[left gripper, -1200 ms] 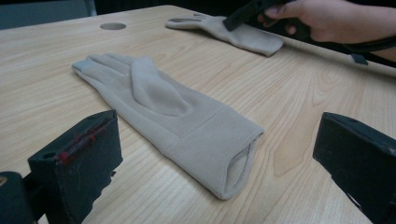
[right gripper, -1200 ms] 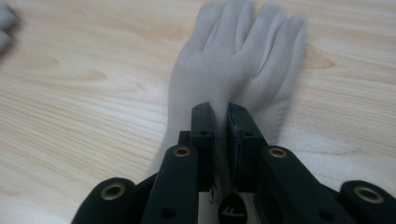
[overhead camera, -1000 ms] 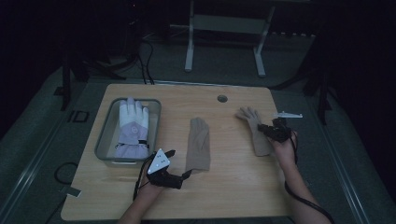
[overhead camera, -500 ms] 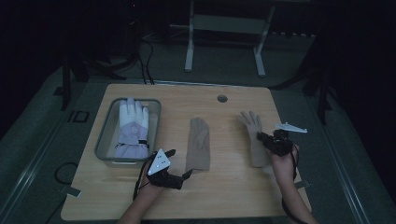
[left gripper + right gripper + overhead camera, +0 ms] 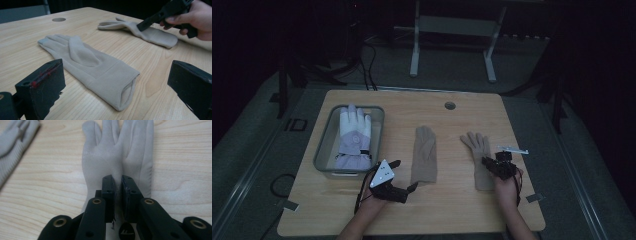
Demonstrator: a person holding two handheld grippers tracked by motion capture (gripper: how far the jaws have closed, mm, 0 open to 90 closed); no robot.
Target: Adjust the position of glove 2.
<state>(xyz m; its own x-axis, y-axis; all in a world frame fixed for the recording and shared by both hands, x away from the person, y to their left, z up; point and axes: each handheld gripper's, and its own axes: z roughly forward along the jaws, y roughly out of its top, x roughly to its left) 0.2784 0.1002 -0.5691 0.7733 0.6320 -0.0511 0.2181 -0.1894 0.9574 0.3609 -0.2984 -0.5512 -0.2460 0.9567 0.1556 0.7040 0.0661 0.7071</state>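
With right gripper (image 5: pixel 118 195) clenched over right glove (image 5: pixel 479 155), long axis running up-frame; left gripper (image 5: pixel 404 175) released, nearer middle glove (image 5: pixel 425 155).

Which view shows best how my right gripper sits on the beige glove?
The right gripper view: the right gripper has its jaws shut, pinching a fold of the right beige glove. The high view shows it small and dim; the left gripper view shows it side-on, far off.

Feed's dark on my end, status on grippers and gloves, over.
Left gripper open, facing middle tan glove's cuff. Right gripper shut, pinching right tan glove. White glove in tray. Nothing in the way.
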